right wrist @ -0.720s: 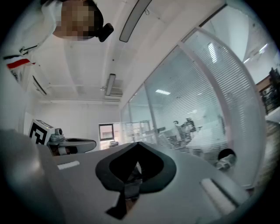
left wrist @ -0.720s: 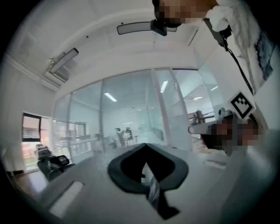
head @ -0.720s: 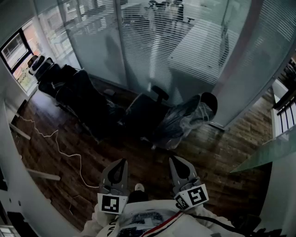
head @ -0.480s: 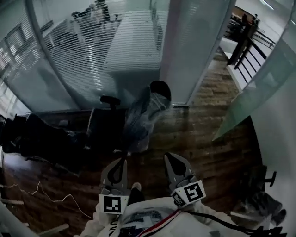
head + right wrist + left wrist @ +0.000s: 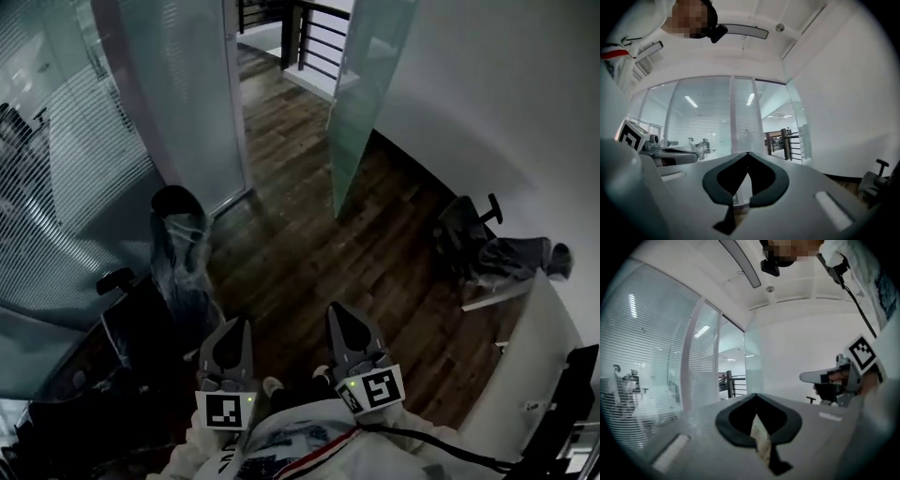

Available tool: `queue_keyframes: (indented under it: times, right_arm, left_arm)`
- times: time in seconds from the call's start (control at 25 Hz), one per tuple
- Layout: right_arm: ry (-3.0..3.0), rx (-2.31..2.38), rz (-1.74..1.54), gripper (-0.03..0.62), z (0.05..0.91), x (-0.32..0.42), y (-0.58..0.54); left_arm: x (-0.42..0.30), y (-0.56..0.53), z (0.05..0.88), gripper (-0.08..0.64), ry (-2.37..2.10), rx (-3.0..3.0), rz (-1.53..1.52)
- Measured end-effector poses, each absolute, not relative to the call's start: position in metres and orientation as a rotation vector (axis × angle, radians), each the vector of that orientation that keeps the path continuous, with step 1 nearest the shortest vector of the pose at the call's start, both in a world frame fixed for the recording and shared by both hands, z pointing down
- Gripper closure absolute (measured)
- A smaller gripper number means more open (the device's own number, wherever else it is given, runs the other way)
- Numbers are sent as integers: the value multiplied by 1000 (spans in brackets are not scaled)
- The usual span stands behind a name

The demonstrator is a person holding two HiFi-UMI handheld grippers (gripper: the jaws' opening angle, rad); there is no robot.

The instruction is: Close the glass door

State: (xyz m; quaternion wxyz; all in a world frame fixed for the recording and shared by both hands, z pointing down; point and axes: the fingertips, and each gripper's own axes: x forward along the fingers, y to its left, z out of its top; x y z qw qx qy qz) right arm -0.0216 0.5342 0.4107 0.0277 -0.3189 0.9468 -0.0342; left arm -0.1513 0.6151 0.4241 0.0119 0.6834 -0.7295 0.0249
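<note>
The glass door (image 5: pixel 370 94) is seen swung open beside the white wall (image 5: pixel 487 103). Well short of it, the left tool (image 5: pixel 240 328) and right tool (image 5: pixel 336 315) are held level, jaws together, apparently empty.

1. The head camera is looking steeply down from above the person, catching the left gripper (image 5: pixel 246 325) and right gripper (image 5: pixel 334 309) close at the bottom and the wooden floor (image 5: pixel 309 244) running out to the glass door (image 5: pixel 368 84)
2. The left gripper view is riding right behind its own jaws, facing level toward the doorway
3. The right gripper view is sitting just as close, facing level the same way
4. All three are sharing the glass door and the railing (image 5: pixel 314 42) beyond it
</note>
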Motion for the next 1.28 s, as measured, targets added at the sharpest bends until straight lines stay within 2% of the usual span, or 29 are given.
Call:
queue_keyframes:
  times: [0.48,0.84,1.28]
  right_arm:
    - [2751,-1315,-19,588,398,103,480]
    - [2795,-1089,-25,588,381,170,469]
    - [2692,-1307,-14,588,386,244,448]
  left_arm:
    - [-45,522,409,558,-2033,2429,135]
    - [40,480,401,558,-1973,2558,193]
    - [108,463,393,558,-1918,2643,158]
